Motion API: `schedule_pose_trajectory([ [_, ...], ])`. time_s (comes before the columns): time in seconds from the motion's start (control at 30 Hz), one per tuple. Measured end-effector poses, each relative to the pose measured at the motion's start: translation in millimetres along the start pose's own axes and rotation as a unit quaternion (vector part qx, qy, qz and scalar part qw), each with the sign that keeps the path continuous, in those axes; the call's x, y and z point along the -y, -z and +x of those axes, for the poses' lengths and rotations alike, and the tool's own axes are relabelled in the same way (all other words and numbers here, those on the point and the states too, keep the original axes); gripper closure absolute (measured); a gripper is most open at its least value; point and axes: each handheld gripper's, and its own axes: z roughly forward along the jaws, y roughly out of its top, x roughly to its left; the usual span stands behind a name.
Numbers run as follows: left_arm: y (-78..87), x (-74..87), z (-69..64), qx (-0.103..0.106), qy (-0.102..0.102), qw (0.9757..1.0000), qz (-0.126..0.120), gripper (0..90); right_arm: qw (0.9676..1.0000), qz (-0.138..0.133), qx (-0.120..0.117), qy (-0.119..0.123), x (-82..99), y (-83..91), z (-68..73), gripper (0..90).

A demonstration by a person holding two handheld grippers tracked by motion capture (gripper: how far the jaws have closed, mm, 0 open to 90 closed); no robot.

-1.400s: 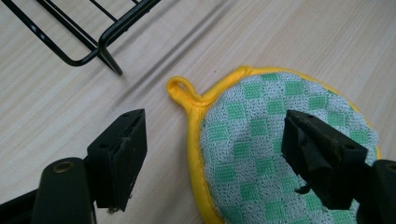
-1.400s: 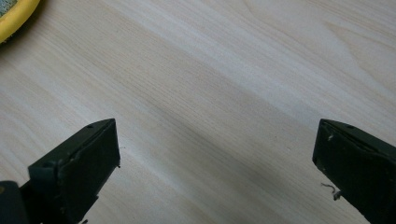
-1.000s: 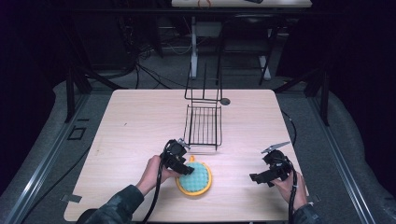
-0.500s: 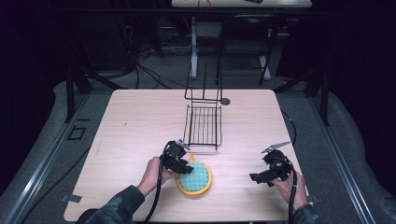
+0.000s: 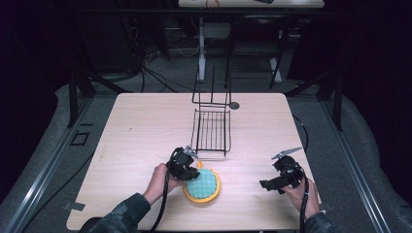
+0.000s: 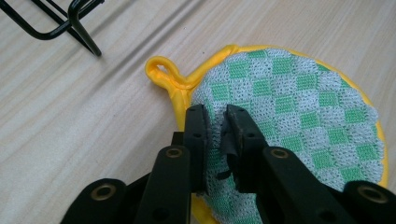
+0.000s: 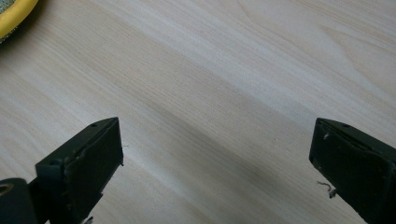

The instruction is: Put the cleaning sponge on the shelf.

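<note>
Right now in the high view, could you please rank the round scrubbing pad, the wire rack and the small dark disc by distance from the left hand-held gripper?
1. Round scrubbing pad, touching the left hand-held gripper.
2. Wire rack, just beyond it.
3. Small dark disc, far side, behind the rack.

A black wire rack (image 5: 212, 130) lies flat near the middle of the pale wooden worktop (image 5: 141, 131); a second wire frame (image 5: 212, 91) stands upright at its far end; a small dark round disc (image 5: 234, 105) sits just beside that frame; cables (image 5: 160, 77) trail over the grey floor (image 5: 97, 92) beyond.
</note>
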Motion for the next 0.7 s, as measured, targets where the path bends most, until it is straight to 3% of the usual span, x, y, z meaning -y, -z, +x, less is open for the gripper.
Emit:
schedule_pose_trajectory([
  [0.27,-0.8,0.9,-5.3,-0.021,-0.026,0.9993,-0.014,85.4,1.0,0.005,-0.002,0.001,-0.1,0.4,0.1,2.2],
  [0.7,4.2,-0.1,-2.7,-0.006,-0.024,0.9994,-0.022,86.5,1.0,0.003,-0.003,0.006,-0.1,0.4,0.5,2.3],
])
